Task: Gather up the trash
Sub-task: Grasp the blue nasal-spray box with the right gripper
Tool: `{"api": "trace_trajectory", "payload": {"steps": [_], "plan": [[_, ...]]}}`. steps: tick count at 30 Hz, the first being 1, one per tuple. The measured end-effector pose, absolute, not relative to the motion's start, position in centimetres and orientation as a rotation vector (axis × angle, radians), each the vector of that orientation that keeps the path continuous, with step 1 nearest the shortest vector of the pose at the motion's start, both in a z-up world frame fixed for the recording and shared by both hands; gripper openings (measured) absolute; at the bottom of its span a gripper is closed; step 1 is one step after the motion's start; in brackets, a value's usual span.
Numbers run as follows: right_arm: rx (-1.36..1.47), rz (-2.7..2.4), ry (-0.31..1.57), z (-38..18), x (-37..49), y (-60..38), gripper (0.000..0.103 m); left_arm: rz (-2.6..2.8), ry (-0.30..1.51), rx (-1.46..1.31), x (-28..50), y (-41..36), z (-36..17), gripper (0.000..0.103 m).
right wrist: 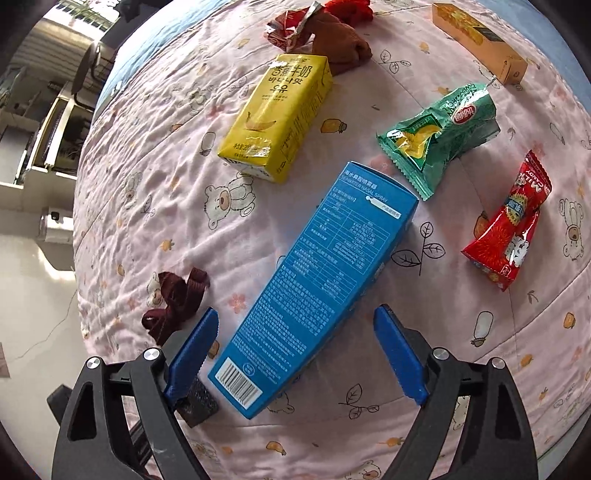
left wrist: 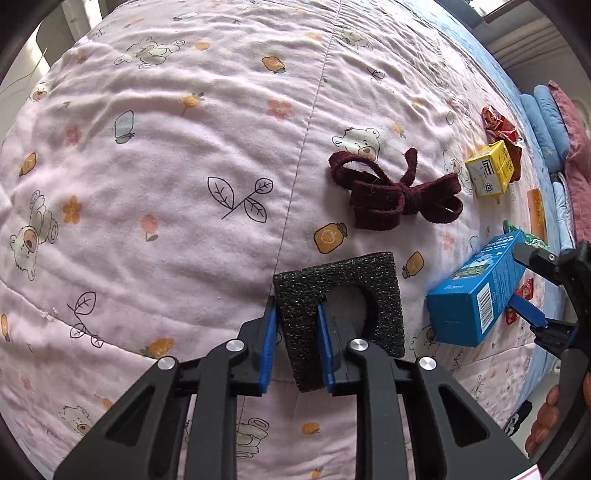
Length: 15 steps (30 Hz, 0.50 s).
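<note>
My left gripper [left wrist: 295,314] is shut on a black foam piece [left wrist: 343,295] with a round hole, held just above the pink bedspread. My right gripper [right wrist: 295,332] is open, its fingers on either side of a blue nasal spray box [right wrist: 314,280] that lies on the bed; the box also shows in the left wrist view [left wrist: 476,291]. Beyond it lie a yellow banana milk carton [right wrist: 277,114], a green wrapper [right wrist: 439,133], a red candy wrapper [right wrist: 509,229], an orange box [right wrist: 480,40] and a crumpled red wrapper [right wrist: 291,29].
A dark red fabric strap [left wrist: 391,188] lies on the pink bear-print bedspread [left wrist: 166,166]; it also shows in the right wrist view [right wrist: 173,306]. A brown cloth [right wrist: 340,48] sits by the crumpled wrapper. Folded blue and pink bedding [left wrist: 554,122] is at the right. The bed edge and floor [right wrist: 29,295] are left.
</note>
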State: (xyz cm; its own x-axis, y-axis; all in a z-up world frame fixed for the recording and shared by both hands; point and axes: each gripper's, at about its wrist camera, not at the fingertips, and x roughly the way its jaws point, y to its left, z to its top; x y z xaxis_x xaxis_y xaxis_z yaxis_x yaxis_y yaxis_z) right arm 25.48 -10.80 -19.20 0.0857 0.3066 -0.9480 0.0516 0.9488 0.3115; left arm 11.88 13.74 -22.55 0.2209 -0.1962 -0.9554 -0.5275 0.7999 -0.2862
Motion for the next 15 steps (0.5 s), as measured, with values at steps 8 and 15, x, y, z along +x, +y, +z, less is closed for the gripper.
{"api": "trace_trajectory", "payload": {"steps": [8,15], "plan": [[0.224,0.103,1.516,-21.5,26.2,-9.6,0.066,0.243,1.337,-0.665,11.4,13.4,-21.6,0.02],[0.176,0.234,1.476,-19.8,23.3,-11.3,0.048,0.185,1.309,-0.663,10.6,12.0,-19.2,0.02]]}}
